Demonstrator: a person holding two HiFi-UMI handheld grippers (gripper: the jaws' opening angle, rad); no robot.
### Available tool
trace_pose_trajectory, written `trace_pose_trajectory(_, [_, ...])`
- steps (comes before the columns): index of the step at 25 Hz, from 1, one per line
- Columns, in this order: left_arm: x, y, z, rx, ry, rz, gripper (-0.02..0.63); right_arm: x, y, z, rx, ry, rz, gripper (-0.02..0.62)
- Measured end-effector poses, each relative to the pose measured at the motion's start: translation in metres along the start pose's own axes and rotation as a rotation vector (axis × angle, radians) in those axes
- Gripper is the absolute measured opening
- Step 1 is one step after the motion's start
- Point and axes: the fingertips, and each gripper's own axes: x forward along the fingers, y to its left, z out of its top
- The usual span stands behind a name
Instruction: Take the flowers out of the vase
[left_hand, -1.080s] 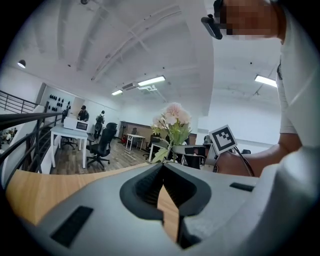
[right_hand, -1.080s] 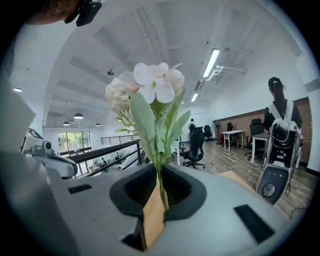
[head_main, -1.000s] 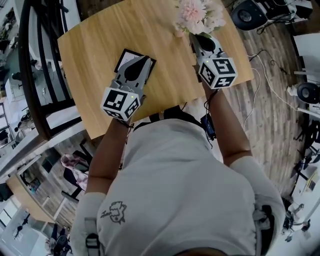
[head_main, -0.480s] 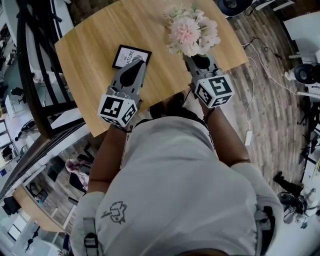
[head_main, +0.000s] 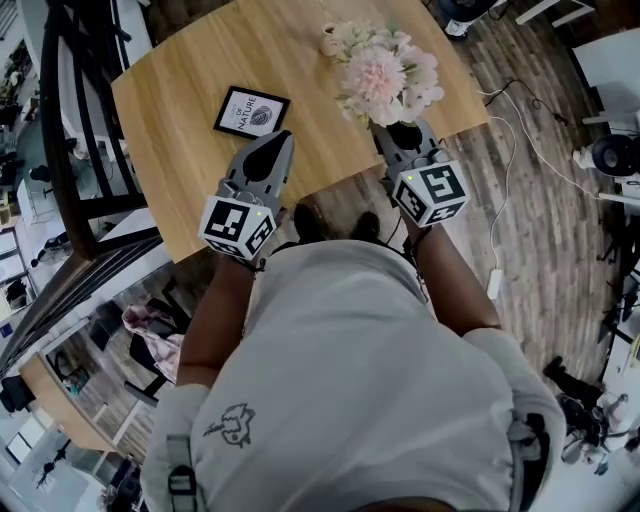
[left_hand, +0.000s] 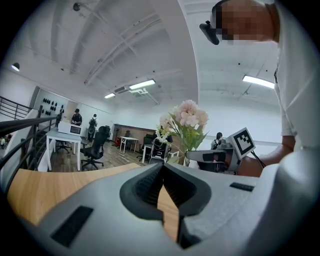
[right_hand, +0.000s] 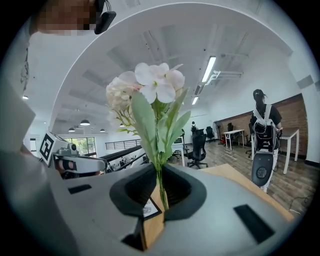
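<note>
A bunch of pale pink and white flowers (head_main: 385, 72) with green leaves stands up from my right gripper (head_main: 402, 130), which is shut on the thin green stems (right_hand: 161, 189). The blooms (right_hand: 150, 87) rise right in front of the right gripper view. My left gripper (head_main: 274, 142) hovers over the near edge of the wooden table (head_main: 190, 60), its jaws shut with nothing between them (left_hand: 162, 172). From the left gripper view the flowers (left_hand: 187, 117) and the right gripper's marker cube (left_hand: 243, 142) lie off to the right. No vase shows in any view.
A small black-framed picture (head_main: 251, 111) lies flat on the table beyond the left gripper. A dark stair railing (head_main: 80, 130) runs along the table's left side. White cables (head_main: 512, 150) trail over the wooden floor to the right. Office chairs, desks and people stand far off.
Both grippers have drawn back toward the table's near edge. The flowers came along in the right gripper. The framed picture, half covered by the left gripper before, now lies in full view.
</note>
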Motion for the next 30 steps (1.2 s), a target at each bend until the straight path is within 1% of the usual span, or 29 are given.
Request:
trace_pose_trajectory(7, [0.015, -0.055, -0.001, -0.007, -0.023, 0.089, 0.005, -0.044, -0.026, 0.004, -0.019, 0.005, 0.099, 0.039])
trace_pose_trajectory(11, [0.011, -0.082, -0.01, -0.005, -0.031, 0.134, 0.005, -0.061, -0.032, -0.005, -0.013, 0.014, 0.157, 0.04])
trace_pose_trajectory(13, [0.01, -0.094, -0.014, -0.006, -0.032, 0.144, 0.005, -0.069, -0.034, -0.005, -0.01, 0.011, 0.177, 0.04])
trace_pose_trajectory(17, [0.011, -0.114, -0.019, -0.003, -0.02, 0.156, 0.005, -0.09, -0.034, -0.004, -0.027, 0.01, 0.216, 0.041])
trace_pose_trajectory(20, [0.007, -0.123, -0.016, 0.008, -0.028, 0.159, 0.005, -0.103, -0.031, -0.005, -0.034, 0.015, 0.231, 0.041])
trace_pose_trajectory(25, [-0.009, -0.131, -0.012, 0.028, -0.037, 0.134, 0.005, -0.123, -0.013, -0.012, -0.034, 0.023, 0.223, 0.043])
trace_pose_trajectory(30, [-0.04, -0.139, -0.016, 0.05, -0.029, 0.093, 0.005, -0.146, 0.012, -0.015, -0.022, 0.01, 0.195, 0.043])
